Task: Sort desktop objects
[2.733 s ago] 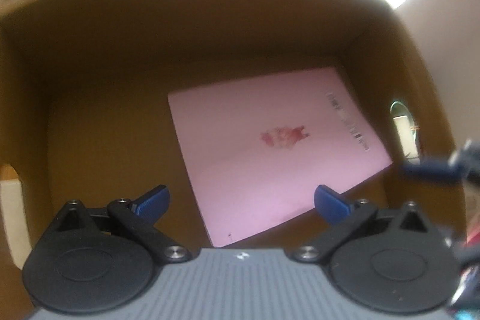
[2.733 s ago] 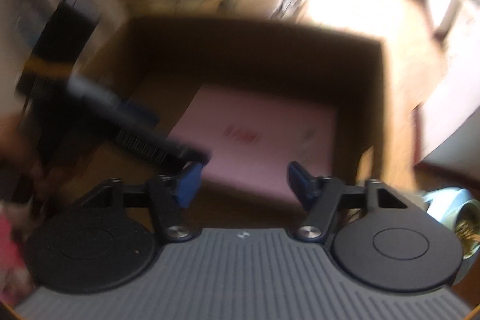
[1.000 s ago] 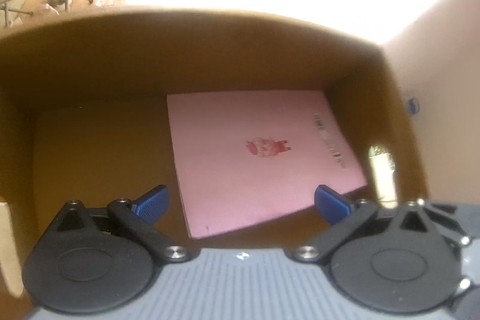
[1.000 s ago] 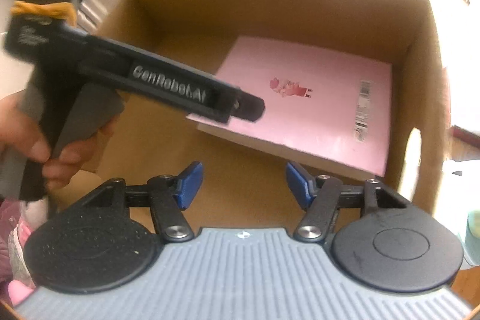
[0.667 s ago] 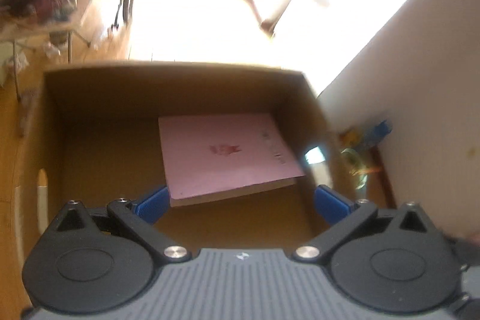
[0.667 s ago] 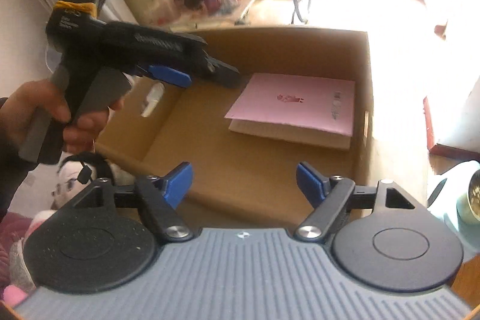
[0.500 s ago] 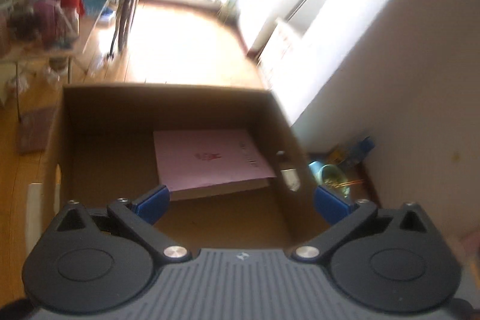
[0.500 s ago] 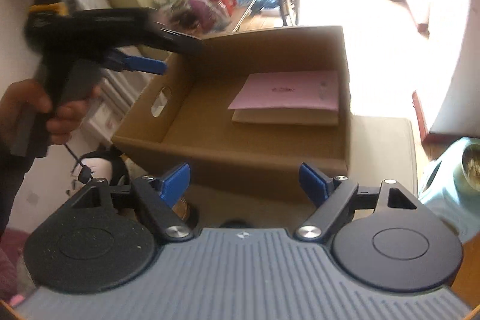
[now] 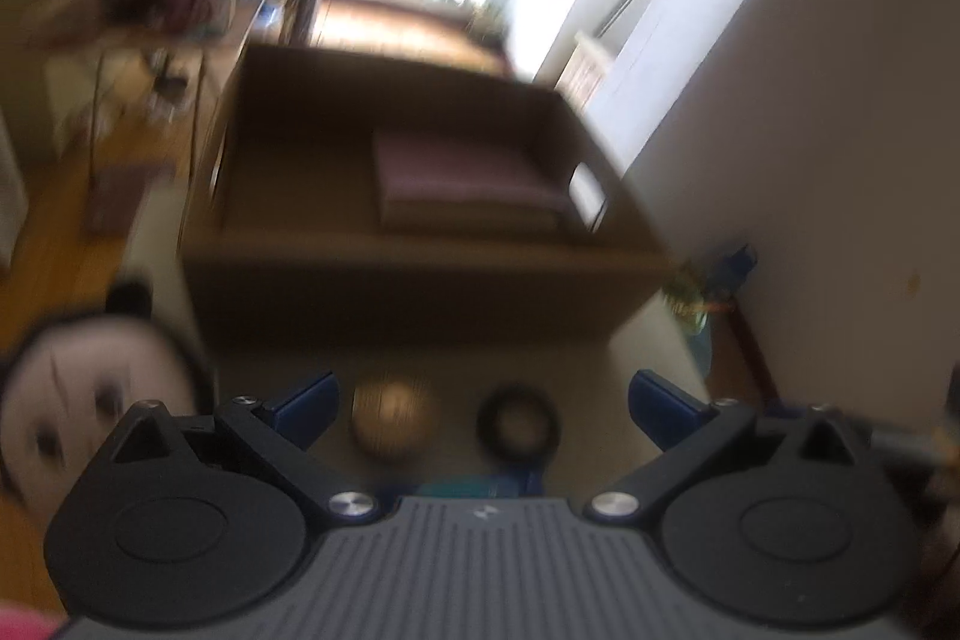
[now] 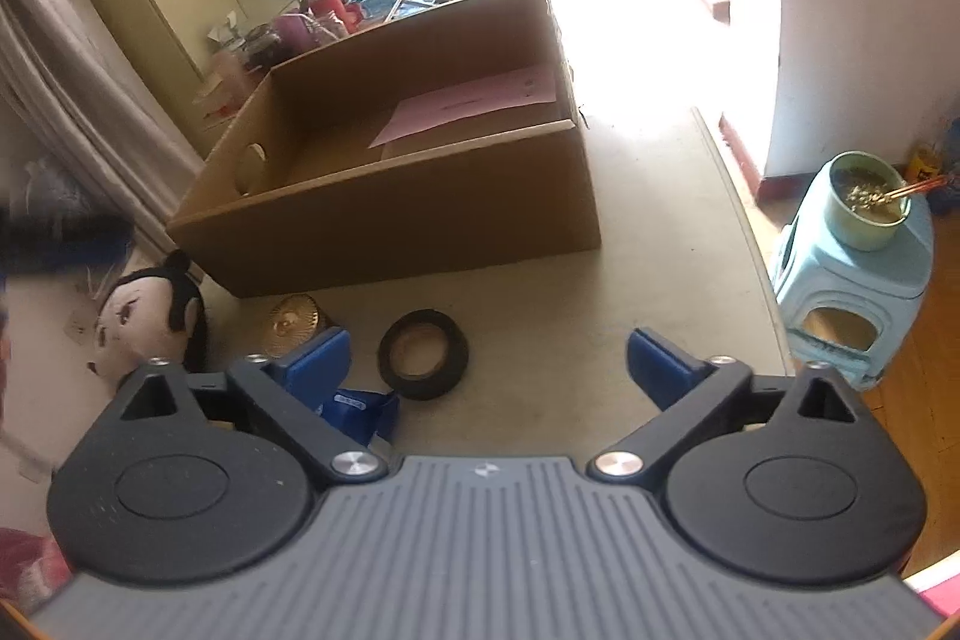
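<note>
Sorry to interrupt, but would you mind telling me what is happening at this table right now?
A person is sorting desk items into a cardboard box with two handheld grippers. A pink book already lies inside. Both the left gripper and right gripper are open and hold nothing, above the table in front of the box. A roll of black tape, a round gold object and a doll's head wait outside.
</note>
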Available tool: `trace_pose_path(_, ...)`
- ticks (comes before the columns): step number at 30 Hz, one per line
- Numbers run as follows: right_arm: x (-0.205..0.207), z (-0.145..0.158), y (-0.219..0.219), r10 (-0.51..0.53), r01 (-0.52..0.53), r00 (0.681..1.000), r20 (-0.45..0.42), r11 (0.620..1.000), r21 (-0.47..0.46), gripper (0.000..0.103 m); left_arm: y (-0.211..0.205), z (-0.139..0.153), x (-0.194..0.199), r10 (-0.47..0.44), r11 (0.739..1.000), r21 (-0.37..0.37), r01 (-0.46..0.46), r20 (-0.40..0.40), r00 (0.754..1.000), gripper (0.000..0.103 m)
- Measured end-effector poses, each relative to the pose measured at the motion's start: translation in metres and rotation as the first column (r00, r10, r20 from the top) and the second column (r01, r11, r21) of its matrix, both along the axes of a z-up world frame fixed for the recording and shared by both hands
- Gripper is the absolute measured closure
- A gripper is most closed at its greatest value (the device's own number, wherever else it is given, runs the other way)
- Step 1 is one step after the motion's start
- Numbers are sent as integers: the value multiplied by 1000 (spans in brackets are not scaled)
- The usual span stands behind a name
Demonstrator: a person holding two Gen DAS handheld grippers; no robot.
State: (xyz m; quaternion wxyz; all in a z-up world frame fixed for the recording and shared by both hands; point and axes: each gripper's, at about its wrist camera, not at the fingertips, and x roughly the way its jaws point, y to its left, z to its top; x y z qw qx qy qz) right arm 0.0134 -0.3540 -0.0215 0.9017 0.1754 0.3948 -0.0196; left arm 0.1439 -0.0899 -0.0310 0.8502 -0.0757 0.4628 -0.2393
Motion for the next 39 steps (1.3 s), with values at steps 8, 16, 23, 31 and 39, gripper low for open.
trace_pose_path(8, 20, 11, 27, 113, -109, 992, 61, 992, -57, 1, 9, 10, 44, 50, 998, -47, -51, -27, 998, 0)
trace_pose_path(16, 44, 14, 36, 155, -150, 973, 170, 988, -42, 12, -52, -2, 202, 62, 983, 178, -50, -64, 996, 12)
trace_pose_path(23, 113, 41, 6, 143, -140, 958, 247, 990, -30, 33, -96, -52, 305, 78, 968, 249, -23, -214, 974, 35)
trace_pose_path(31, 195, 8, 4, 177, -183, 974, 140, 983, 28, 55, -123, -106, 344, 82, 966, 259, 10, -339, 937, 35)
trace_pose_path(39, 201, -2, -1, 171, -181, 977, 131, 981, 66, 55, -148, -115, 337, 34, 967, 249, 52, -329, 944, 27)
